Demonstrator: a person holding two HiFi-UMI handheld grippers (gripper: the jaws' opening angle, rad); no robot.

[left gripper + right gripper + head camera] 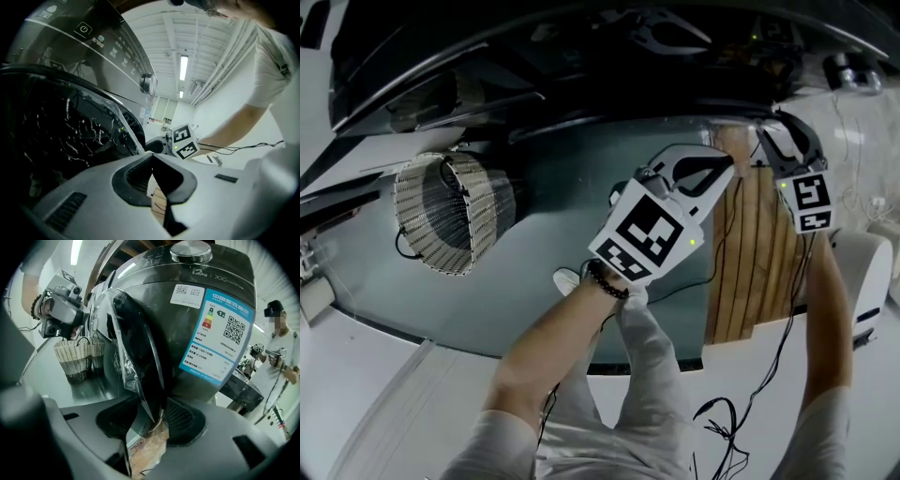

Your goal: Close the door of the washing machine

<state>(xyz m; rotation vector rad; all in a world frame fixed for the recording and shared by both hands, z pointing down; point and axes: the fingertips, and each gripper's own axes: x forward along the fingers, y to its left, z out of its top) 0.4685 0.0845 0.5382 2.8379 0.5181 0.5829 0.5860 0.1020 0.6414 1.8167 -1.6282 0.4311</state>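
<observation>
Two grippers are up at the washing machine, and the closing step is barely begun: the door stands swung out from the drum front, edge-on to the right gripper.

The door's rim, with a loose clear plastic film hanging from it, runs down between the right jaws. It sits closer to the right-hand pad than to the left one. Those jaws stand spread wide, and I judge that they bracket the rim without clamping it. Beyond the jaws rises the machine's dark body with its blue energy label. Off to the left of them, on the floor, sits a wicker basket.

The next move, as I read it, calls for a sideways push on the rim towards the machine, or a pinch first and then a swing along the hinge arc, until the latch catches. The film could slip under the pads.

From the head view, the right gripper sits at the end of an outstretched forearm and tips downward. The left gripper is held just beside it, angled less steeply, on a wrist with a beaded bracelet. Its jaws are pressed together with nothing between them.
</observation>
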